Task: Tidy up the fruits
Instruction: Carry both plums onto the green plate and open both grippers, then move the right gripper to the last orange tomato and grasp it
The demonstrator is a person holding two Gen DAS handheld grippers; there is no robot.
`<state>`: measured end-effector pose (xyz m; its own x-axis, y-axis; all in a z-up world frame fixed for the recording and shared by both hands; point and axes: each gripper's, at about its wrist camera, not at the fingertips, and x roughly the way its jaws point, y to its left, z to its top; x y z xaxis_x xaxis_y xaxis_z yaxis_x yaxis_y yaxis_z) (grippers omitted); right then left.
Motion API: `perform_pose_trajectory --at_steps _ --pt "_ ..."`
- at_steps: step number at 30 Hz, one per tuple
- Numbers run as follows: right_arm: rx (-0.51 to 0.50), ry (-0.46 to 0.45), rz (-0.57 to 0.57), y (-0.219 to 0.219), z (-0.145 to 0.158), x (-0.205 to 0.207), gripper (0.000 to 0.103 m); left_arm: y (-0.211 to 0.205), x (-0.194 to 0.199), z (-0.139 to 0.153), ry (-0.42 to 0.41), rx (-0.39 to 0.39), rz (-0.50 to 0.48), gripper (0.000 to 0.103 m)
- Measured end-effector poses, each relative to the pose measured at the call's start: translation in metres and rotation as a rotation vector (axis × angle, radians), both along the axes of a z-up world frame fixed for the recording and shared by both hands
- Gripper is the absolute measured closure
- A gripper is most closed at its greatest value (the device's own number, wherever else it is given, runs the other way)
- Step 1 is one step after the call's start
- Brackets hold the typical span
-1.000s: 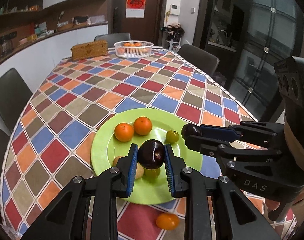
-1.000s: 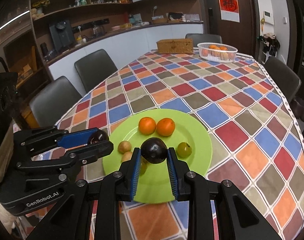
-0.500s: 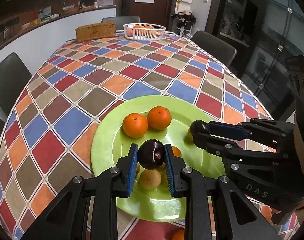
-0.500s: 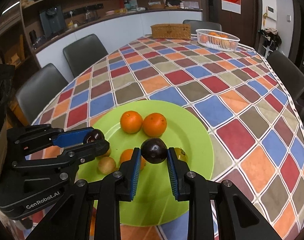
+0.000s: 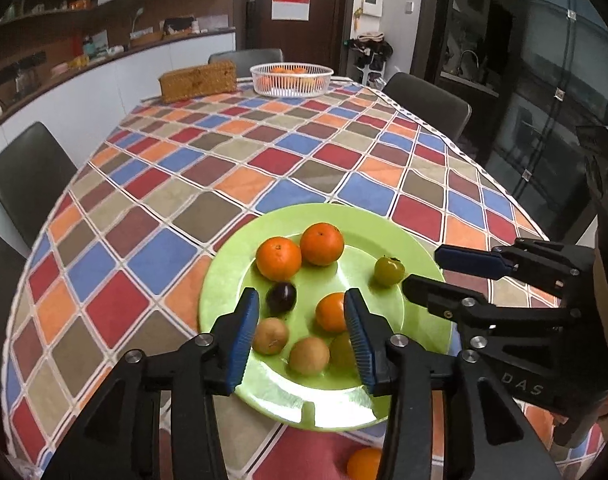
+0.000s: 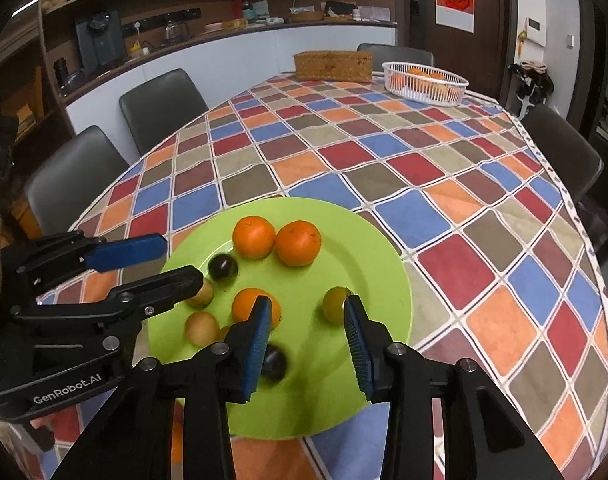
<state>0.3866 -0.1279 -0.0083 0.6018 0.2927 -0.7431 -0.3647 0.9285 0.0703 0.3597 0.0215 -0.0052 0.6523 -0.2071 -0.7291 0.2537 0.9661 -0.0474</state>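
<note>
From the left wrist view, the left gripper [image 5: 302,332] now stands with its jaws apart and nothing between them; half a second ago it was clamped on a dark plum [image 5: 281,298], which now lies on the green plate [image 5: 224,280], toward the plate's left edge just below two oranges [image 5: 279,258]. The right gripper [image 5: 420,270] reaches in over the plate's right edge, its jaws likewise spread and empty. A loose orange fruit [image 5: 364,462] lies on the tablecloth [image 5: 264,160] off the plate's near edge, partly cut off by the gripper body, so one piece probably remains to be gathered. One yellowish fruit behind the right finger is half hidden.

From the right wrist view, the right gripper [image 6: 306,330] is also open, and its own dark plum [image 6: 274,362] has dropped onto the plate [image 6: 384,264] near the near edge, blurred and partly covered by the left finger. The left gripper [image 6: 180,260] hangs open over the plate's left edge. Both plums delivered, I judge. The white basket [image 6: 424,80] sits at the table's far edge, its contents hard to count.
</note>
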Motion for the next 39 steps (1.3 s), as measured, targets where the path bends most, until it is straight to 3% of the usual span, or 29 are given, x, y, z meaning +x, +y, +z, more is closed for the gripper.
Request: perform_pose_trajectory --at_steps 4,9,16,20,39 --pt "-0.010 -0.043 0.002 -0.001 0.011 -0.017 0.056 0.004 -0.017 0.010 -0.030 -0.005 0.008 0.059" --pt "0.004 -0.088 0.010 -0.003 0.025 -0.041 0.056 0.008 -0.043 0.025 -0.075 0.016 0.027 0.050" --pt "0.033 -0.129 0.028 -0.002 0.040 -0.079 0.056 0.009 -0.082 0.033 -0.134 0.138 0.051 0.043" --pt "0.021 -0.141 0.049 0.005 0.039 -0.099 0.056 0.014 -0.101 0.033 -0.127 0.136 0.064 0.039" --pt "0.056 0.027 0.146 0.037 -0.012 -0.121 0.056 0.044 -0.156 -0.011 -0.058 0.141 0.189 0.033"
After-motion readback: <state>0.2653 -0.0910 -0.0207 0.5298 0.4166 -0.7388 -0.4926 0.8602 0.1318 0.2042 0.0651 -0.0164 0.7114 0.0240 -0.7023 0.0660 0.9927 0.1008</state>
